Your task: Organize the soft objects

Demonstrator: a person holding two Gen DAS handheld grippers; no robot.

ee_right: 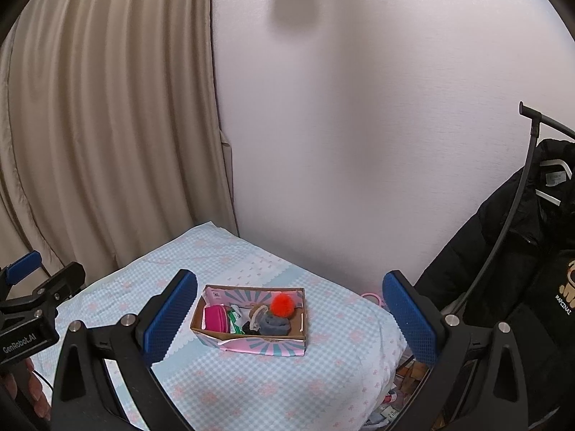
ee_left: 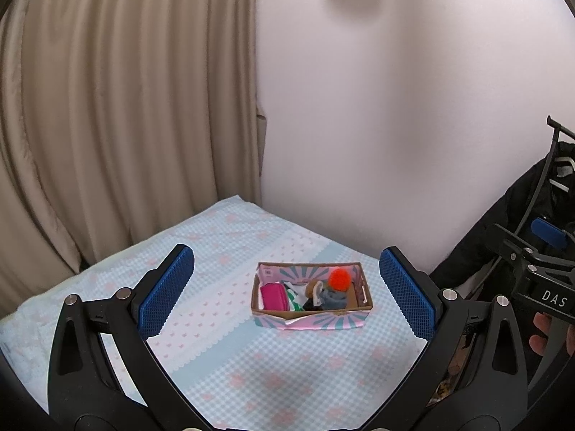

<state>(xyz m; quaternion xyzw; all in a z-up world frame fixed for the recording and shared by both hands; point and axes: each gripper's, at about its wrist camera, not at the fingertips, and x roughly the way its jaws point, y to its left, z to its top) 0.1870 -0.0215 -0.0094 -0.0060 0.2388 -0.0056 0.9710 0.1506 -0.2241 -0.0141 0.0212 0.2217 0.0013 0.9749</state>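
Soft even indoor light, blurred grey shadow high on the wall, strong fisheye bending, dark vignetted corners

- My left camera sits behind my left gripper, looking forward and down along its two wide-spread blue pads at the bed.
- It faces the room corner where the curtain meets the wall, held well back from the box.
- My right camera looks out between the pads of my right gripper the same way, at much the same height and distance.
- Both views share the bed, the box, the curtain and the wall.
- Each camera catches the other gripper at its edge: the right one at the left view's right rim, the left one at the right view's left rim.
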